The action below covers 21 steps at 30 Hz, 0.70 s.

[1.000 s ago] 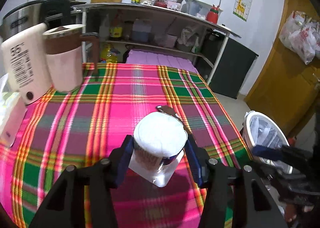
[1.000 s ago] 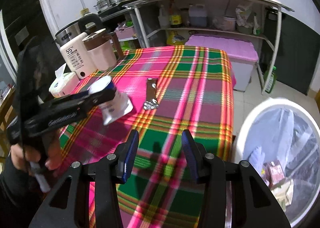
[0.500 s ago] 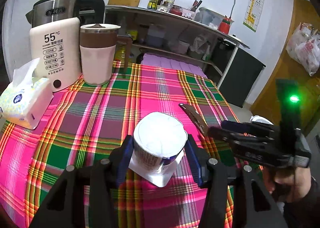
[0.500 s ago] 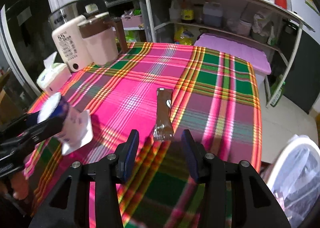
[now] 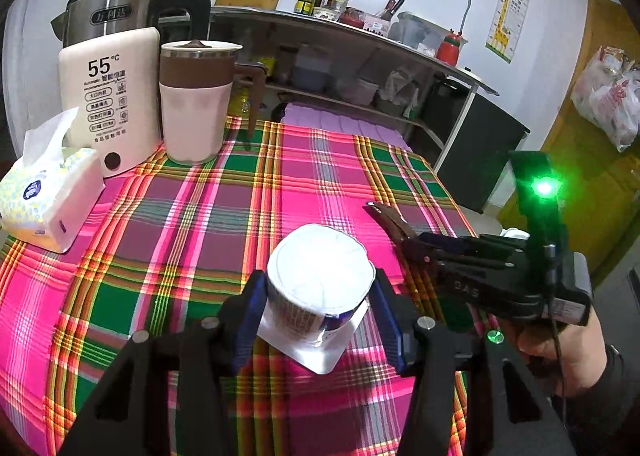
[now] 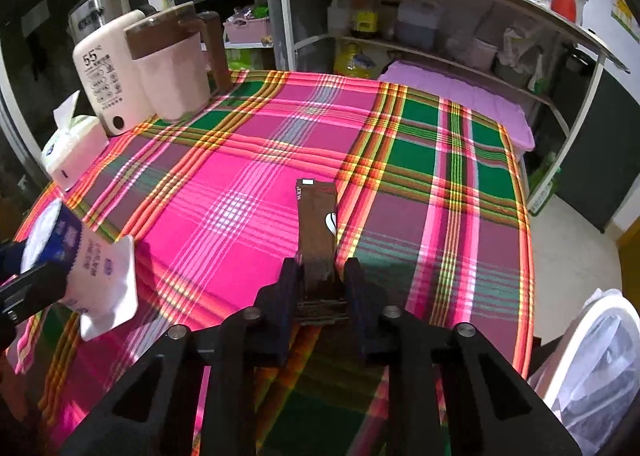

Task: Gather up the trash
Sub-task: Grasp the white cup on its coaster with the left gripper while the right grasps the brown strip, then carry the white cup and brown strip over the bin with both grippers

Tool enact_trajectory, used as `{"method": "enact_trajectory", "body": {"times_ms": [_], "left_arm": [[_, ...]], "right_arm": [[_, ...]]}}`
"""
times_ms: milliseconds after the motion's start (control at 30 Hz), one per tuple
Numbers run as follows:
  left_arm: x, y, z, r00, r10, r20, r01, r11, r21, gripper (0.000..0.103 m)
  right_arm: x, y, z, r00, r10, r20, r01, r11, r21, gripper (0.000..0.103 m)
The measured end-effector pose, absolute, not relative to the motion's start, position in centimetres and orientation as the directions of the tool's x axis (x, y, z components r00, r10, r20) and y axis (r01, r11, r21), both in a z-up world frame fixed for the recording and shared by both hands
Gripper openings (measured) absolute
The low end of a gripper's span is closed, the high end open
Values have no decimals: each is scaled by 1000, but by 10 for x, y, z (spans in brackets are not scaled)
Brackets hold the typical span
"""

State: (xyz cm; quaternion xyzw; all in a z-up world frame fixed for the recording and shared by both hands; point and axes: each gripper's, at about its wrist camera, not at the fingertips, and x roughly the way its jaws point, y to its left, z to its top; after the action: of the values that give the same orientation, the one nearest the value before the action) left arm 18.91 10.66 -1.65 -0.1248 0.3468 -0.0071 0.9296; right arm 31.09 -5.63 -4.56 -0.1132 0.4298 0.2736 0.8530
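An upside-down white yogurt cup (image 5: 316, 280) with a foil lid flap hangs over the plaid tablecloth (image 5: 192, 240), with my left gripper (image 5: 316, 296) shut on its sides. The right wrist view shows the same cup (image 6: 80, 256) at the left edge. A flat brown snack wrapper (image 6: 318, 216) lies on the cloth near the table's right side. My right gripper (image 6: 320, 280) is closing its jaws on the wrapper's near end, and the pads touch both its edges. In the left wrist view the right gripper (image 5: 404, 242) reaches in from the right onto the wrapper (image 5: 386, 216).
A steel kettle (image 5: 116, 16), a white 55°C warmer (image 5: 108, 96), a pink and brown jug (image 5: 196, 104) and a tissue box (image 5: 48, 192) stand at the table's far left. A white bin with a plastic liner (image 6: 592, 356) sits off the table's right edge. Shelves stand behind.
My right gripper moved from beside the bin over the table to the brown wrapper and narrowed its jaws onto it. My left gripper swung left with the cup, then held still.
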Motion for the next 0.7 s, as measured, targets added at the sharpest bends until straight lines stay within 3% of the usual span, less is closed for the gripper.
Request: {"method": "enact_trajectory", "body": {"times_ms": [700], "left_arm": [[135,45,8,771,-140,-622,-4,975,-223,54]], "right_arm": [[201,-138,14,541,459,-705,-521,841,146,24]]}}
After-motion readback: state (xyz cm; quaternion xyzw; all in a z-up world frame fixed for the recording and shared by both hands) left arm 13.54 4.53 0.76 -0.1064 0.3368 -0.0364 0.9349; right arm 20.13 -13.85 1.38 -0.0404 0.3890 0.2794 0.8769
